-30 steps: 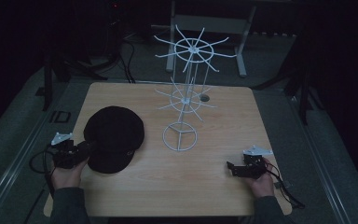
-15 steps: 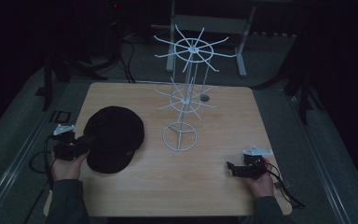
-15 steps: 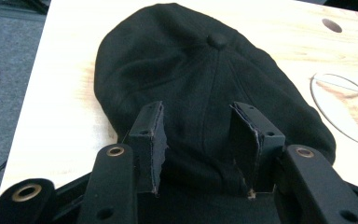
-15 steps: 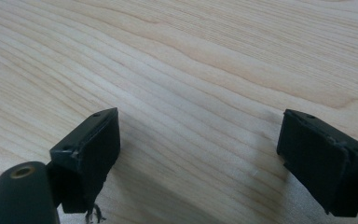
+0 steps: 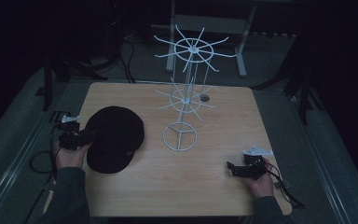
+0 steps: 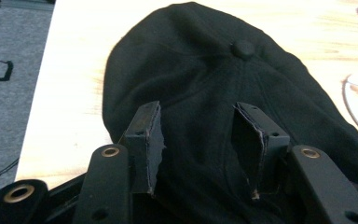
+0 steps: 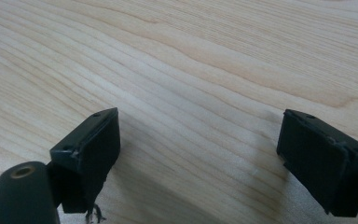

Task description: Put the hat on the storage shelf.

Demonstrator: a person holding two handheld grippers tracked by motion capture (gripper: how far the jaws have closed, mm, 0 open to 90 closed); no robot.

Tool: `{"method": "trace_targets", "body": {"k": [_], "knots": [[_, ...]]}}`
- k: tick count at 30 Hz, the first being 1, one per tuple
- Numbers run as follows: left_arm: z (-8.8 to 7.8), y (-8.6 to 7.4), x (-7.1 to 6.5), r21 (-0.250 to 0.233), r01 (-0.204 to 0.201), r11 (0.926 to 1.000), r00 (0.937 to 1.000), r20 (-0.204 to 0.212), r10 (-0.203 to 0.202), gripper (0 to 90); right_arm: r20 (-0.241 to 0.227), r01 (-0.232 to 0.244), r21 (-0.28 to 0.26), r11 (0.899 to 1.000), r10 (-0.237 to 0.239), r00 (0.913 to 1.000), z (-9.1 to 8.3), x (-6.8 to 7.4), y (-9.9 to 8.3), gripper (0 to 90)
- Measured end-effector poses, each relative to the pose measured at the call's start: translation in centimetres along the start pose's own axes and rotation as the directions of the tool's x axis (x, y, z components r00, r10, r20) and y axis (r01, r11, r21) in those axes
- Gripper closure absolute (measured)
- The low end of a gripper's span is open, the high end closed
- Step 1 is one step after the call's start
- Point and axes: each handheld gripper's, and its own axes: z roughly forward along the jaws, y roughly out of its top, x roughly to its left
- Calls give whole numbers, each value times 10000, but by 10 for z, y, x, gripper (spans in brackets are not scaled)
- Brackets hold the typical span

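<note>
right gripper (image 5: 235,168) low on the near right of the table (image 5: 177,191), jaws wide apart over bare wood, nothing between them; same in the right gripper view (image 7: 196,154), only wood grain past the pads. left gripper (image 5: 85,137) at the near left edge, pointing level toward the cap (image 5: 114,137). in the left gripper view (image 6: 198,140), jaws well parted and just been opening, with black cloth of the cap (image 6: 205,70) lying between and beneath them, pads not pressing on it, so no grip. cap flat on the table, crown up, top button (image 6: 243,48) facing away from the gripper, left of the rack (image 5: 182,100) and apart from its ring base (image 5: 180,136). farther back: white wire rack upright near the table middle, lower ring of arms (image 5: 185,99), upper ring of arms (image 5: 192,46) above, all arms bare. judged step: approach to pick up the cap, jaws set wide for the bite, presumably to hang it on the rack; nothing lifted yet. next move calls for: a short push forward so the pads straddle a fold or the rim of the cloth, then a firm close before any lift. soft cloth likely to slip or bunch, so a deep bite preferred. after that, a lift clear of the table and a carry right toward a rack arm, minding the thin wires. right gripper free to steady the base if needed.
</note>
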Motion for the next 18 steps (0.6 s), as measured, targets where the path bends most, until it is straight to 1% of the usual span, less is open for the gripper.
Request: {"method": "trace_targets", "body": {"k": [1,5,11,13,18], "knots": [[0,0,0,0,0,10000,10000,0,0,533,0,0,0,10000,0,10000,0,0,0,131],[4,5,2,76,88,9999,9996,-250,-86,524,1,3,0,10000,-3,10000,0,0,0,131],[13,11,6,302,187,9994,9991,-387,-175,519,0,3,-1,10000,-3,10000,0,0,0,132],[16,13,7,356,207,9992,9986,-501,-189,519,0,9,-2,10000,-9,10000,0,0,0,131],[20,14,9,317,286,9991,9966,-785,-260,512,0,5,-3,10000,-5,10000,0,0,0,132]]}}
